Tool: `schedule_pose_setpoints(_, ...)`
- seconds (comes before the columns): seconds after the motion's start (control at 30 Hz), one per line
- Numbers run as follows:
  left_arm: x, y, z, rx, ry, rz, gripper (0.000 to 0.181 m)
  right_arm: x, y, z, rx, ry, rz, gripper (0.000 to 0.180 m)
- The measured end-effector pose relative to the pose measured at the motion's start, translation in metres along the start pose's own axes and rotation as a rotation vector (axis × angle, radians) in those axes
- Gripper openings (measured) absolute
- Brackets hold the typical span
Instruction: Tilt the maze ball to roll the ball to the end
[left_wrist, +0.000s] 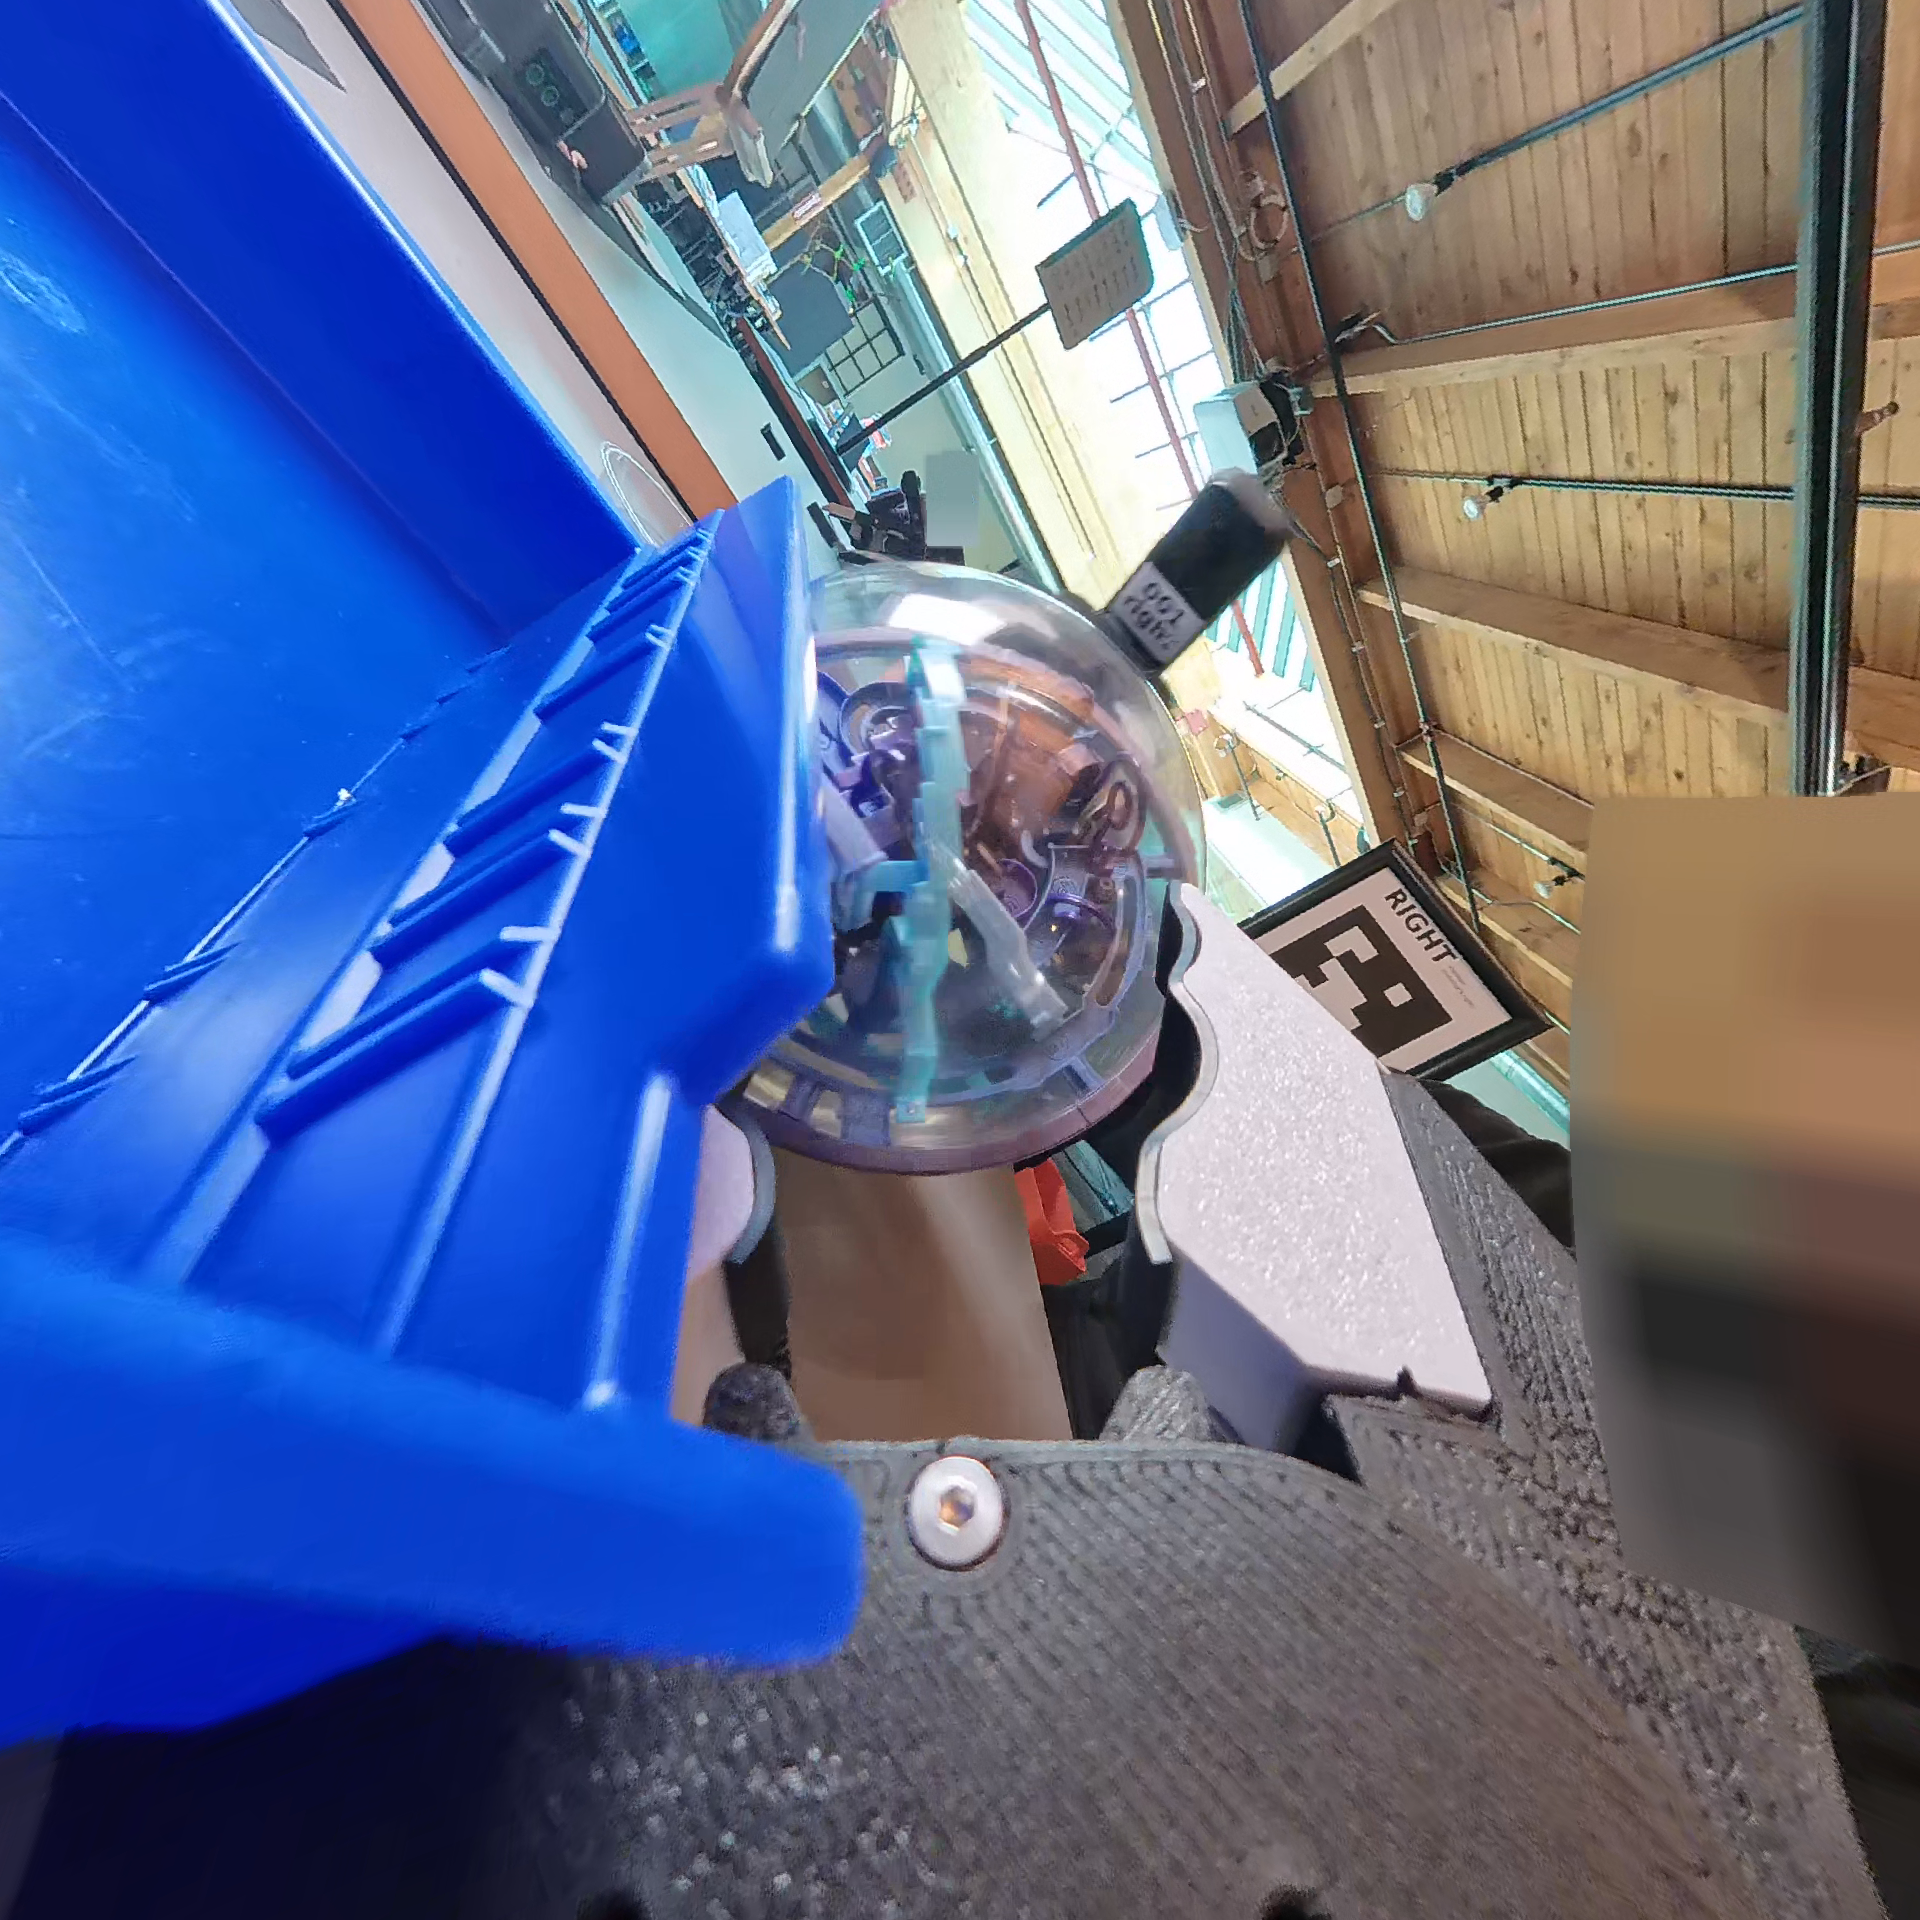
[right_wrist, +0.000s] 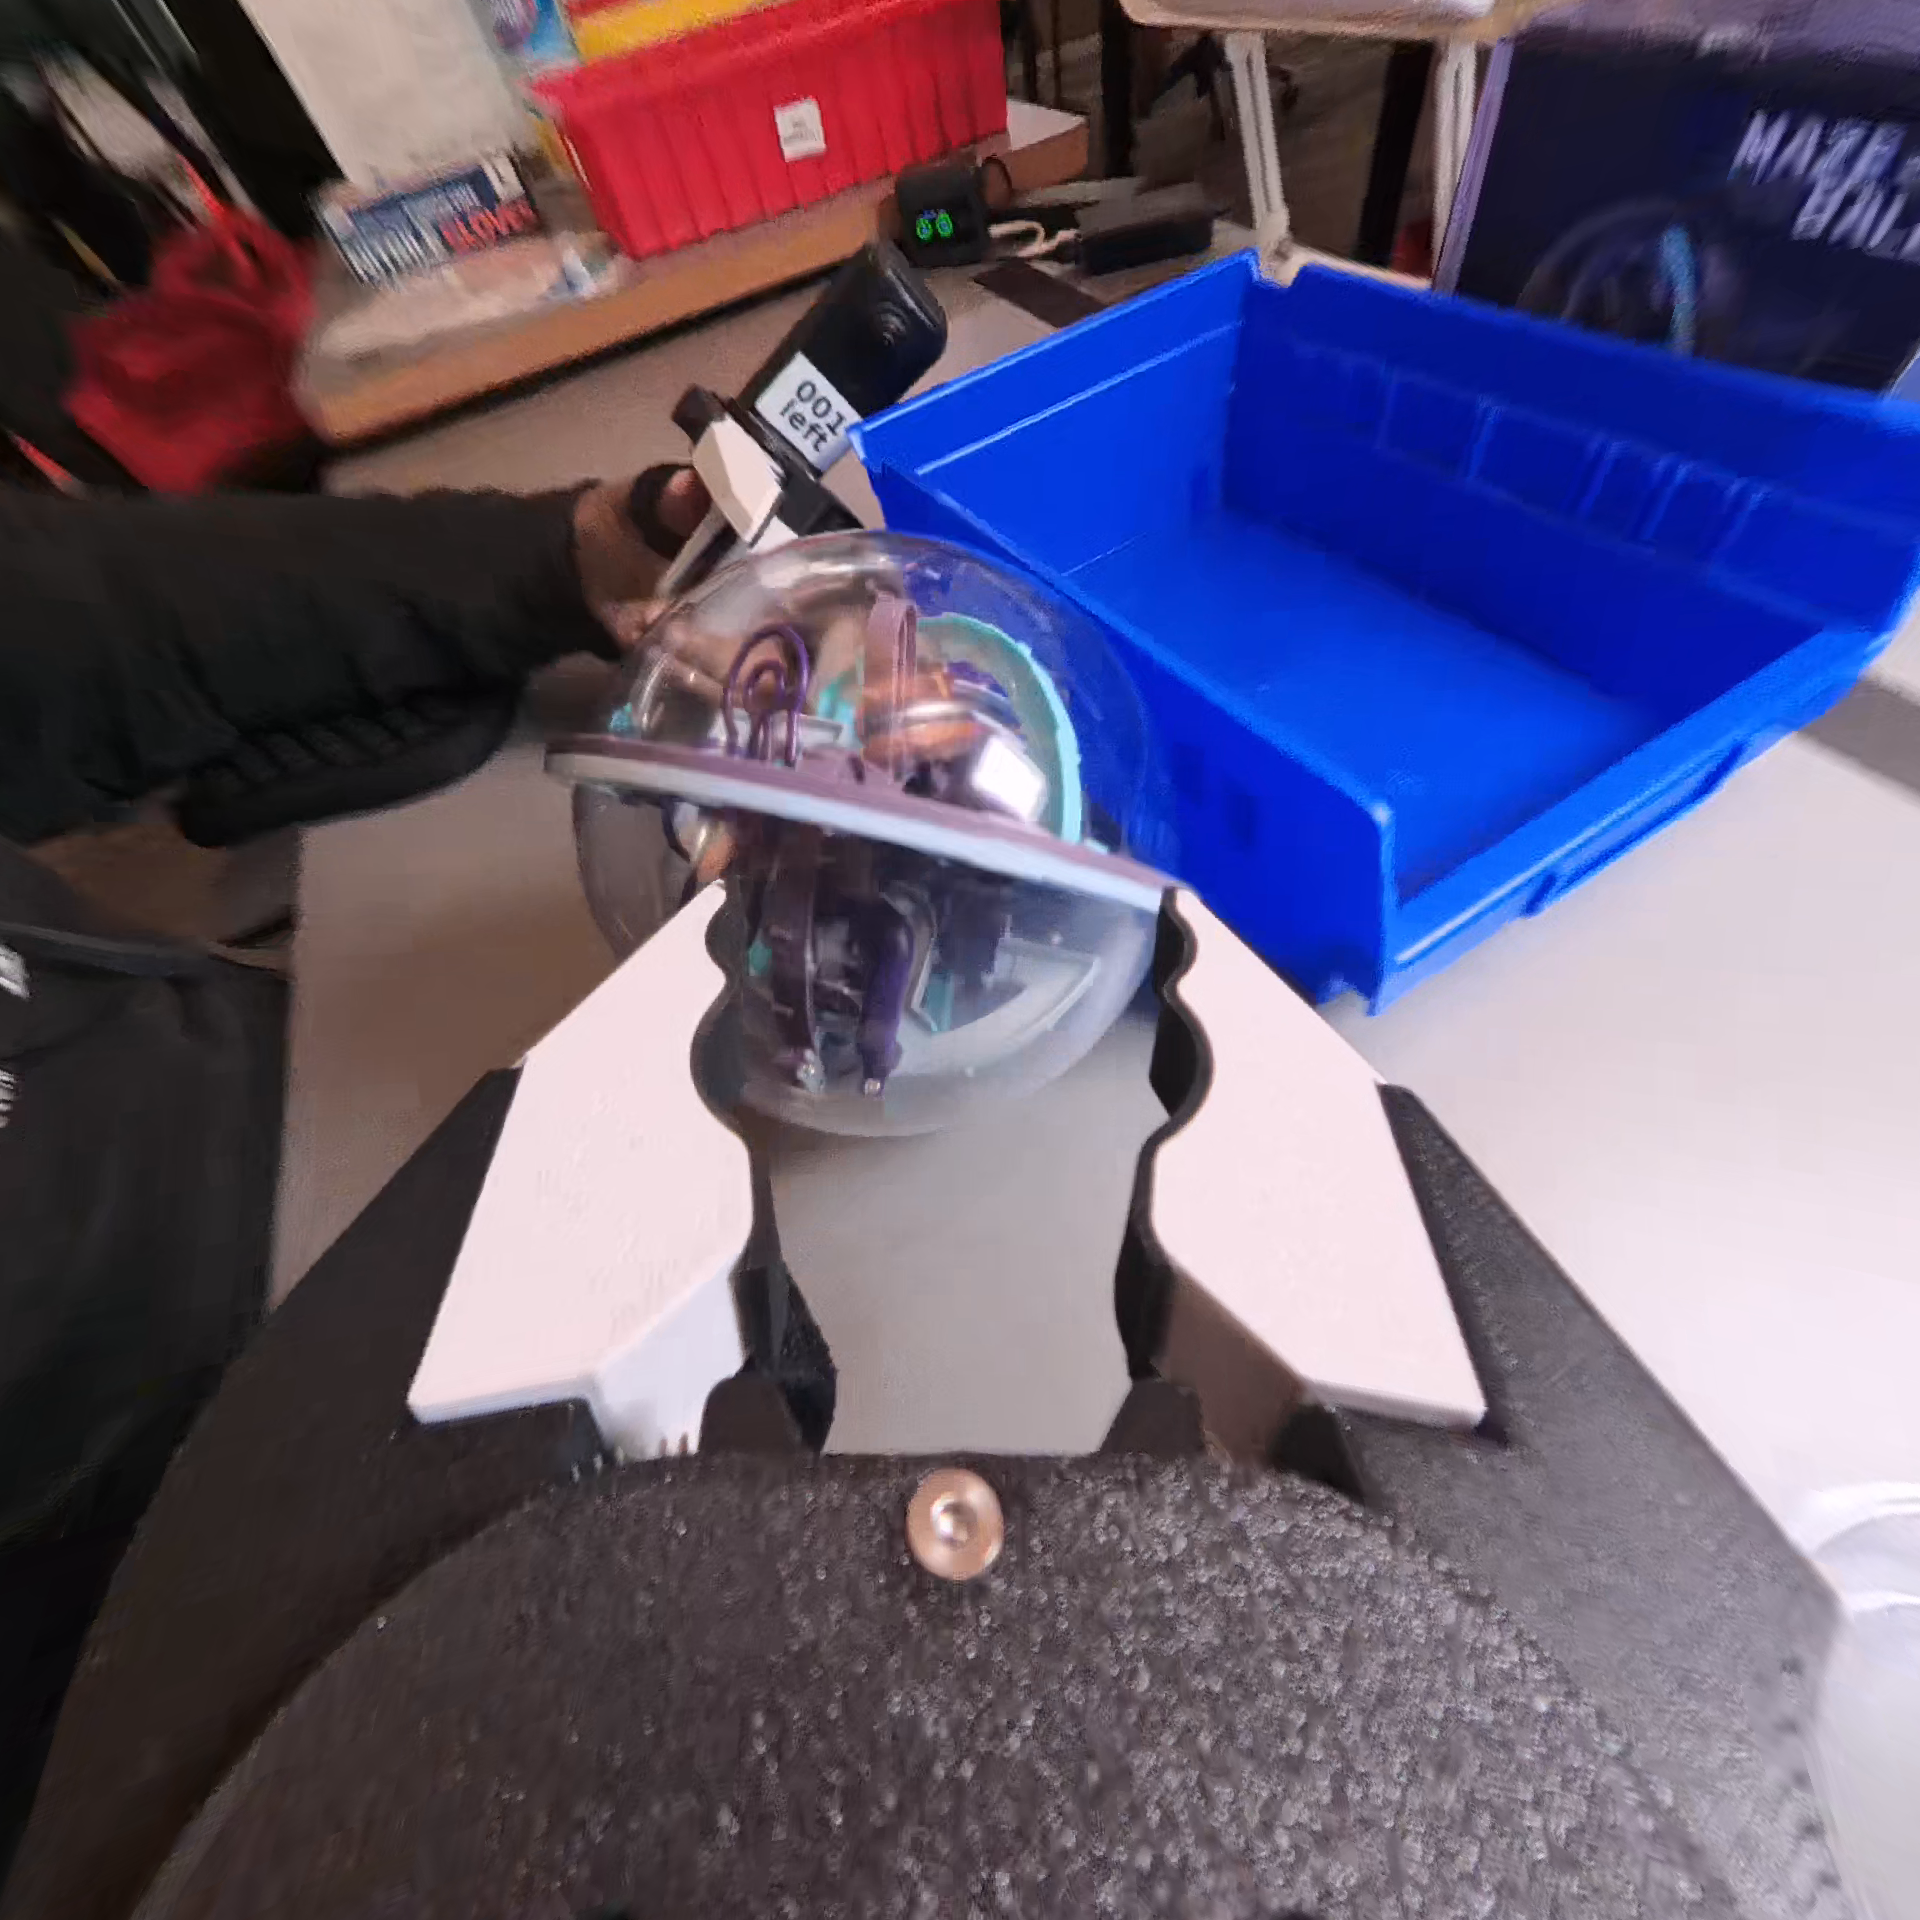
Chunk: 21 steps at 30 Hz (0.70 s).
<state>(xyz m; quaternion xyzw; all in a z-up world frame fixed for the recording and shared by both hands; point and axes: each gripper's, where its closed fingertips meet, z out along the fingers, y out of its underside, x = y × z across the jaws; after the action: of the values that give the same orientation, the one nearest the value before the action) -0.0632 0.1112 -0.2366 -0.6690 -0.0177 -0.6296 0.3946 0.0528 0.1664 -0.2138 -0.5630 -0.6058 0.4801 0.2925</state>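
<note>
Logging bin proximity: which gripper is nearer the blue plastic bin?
Left. The left gripper is pressed beside the blue plastic bin; the right gripper sits on the clear maze ball's far side.

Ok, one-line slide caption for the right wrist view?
Right gripper clamps the clear maze ball beside a blue bin.

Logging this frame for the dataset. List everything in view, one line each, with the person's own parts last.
maze ball: one, clear sphere with purple and teal tracks inside, held above the table next to the blue bin
blue bin: one, blue, open and nothing visible inside, on the table to the ball's right
table: one, pale grey, under the bin
red crate: one, red, on a shelf in the background
dark box: one, dark printed, behind the bin
right gripper: one, white jaws closed on the ball
left gripper: one, grey jaws gripping the ball's far side
sleeve: one, black, at left
</note>
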Motion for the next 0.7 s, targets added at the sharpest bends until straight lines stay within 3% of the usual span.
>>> schedule_pose_setpoints(0.03,0.000,0.001,0.001,-0.004,-0.001,0.002,0.078,-0.002,-0.005,-0.002,-0.031,0.039,-0.081,0.075)
schedule_pose_setpoints(0.23,-0.001,0.003,0.008,-0.017,-0.032,0.024,0.082,-0.019,-0.016,-0.001,-0.267,0.194,-0.609,0.046)
schedule_pose_setpoints(0.33,-0.002,0.003,0.008,-0.015,-0.040,0.024,0.081,-0.029,-0.020,0.004,-0.345,0.190,-0.804,0.041)
schedule_pose_setpoints(0.47,0.001,0.003,0.012,-0.025,-0.038,0.043,0.080,-0.041,-0.011,0.012,-0.514,0.122,-0.978,0.046)
schedule_pose_setpoints(0.53,0.000,0.004,0.012,-0.030,-0.055,0.059,0.079,-0.045,-0.011,0.012,-0.558,0.110,-1.053,0.036)
schedule_pose_setpoints(0.6,0.001,0.003,0.010,-0.019,-0.049,0.060,0.078,-0.051,-0.013,0.014,-0.566,0.101,-1.093,0.012)
schedule_pose_setpoints(0.7,0.001,0.003,0.008,-0.018,-0.046,0.057,0.077,-0.051,-0.011,0.014,-0.595,0.137,-1.191,0.011)
